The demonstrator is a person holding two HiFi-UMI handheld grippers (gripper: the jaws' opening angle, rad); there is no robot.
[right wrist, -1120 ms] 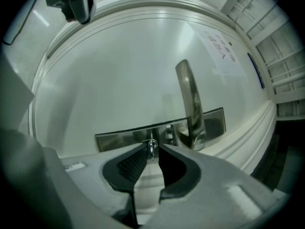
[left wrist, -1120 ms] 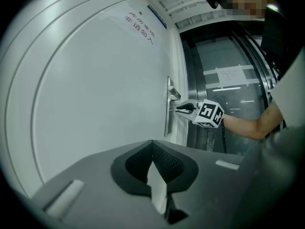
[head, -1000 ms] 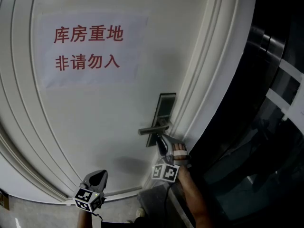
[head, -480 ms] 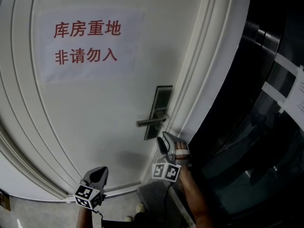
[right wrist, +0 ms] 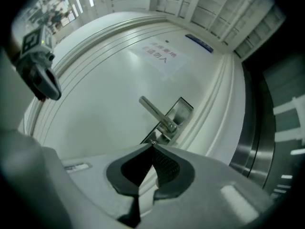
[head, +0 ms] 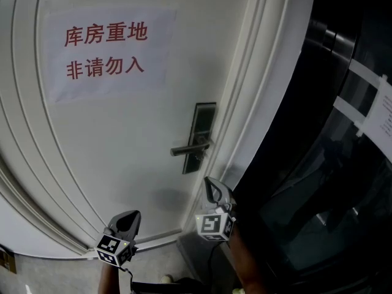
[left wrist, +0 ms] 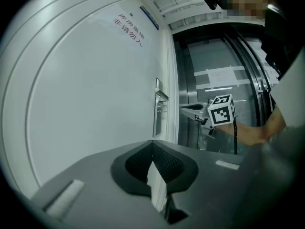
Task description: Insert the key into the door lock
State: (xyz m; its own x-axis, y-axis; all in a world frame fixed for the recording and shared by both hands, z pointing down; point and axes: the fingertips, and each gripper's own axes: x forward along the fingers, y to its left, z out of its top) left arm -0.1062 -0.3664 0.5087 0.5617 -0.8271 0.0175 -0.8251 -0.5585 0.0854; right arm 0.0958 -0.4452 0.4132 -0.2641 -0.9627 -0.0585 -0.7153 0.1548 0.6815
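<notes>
1. Plainly, the right gripper (head: 210, 183) hangs just below the lock plate (head: 200, 130) on the white door (head: 122, 164), apart from it. Its jaws have just closed and stand together with nothing between them.
2. The left gripper (head: 132, 215) hovers low and well to the left, near the door's curved mouldings. Its jaws are together too, and empty.
3. The key is in neither gripper. In the right gripper view a small bright speck (right wrist: 152, 141) sits at the plate's lower end, just past the right jaw tips. It may be the key's head in the keyhole, but it is too small to tell.
4. If that speck is the key, I judge the insertion done or nearly so. The risk then is the closed right gripper brushing it on a careless pass and cocking it in the cylinder.
5. If it is not the key, neither gripper carries anything to insert, and any push at the plate would only scuff it.
6. The lever handle (head: 188, 148) juts leftward right above that spot, so a fresh approach from above or from the left would strike the lever first.
7. The plate sits close to the door frame (head: 257, 103), which leaves little room for opened jaws on that side.
</notes>
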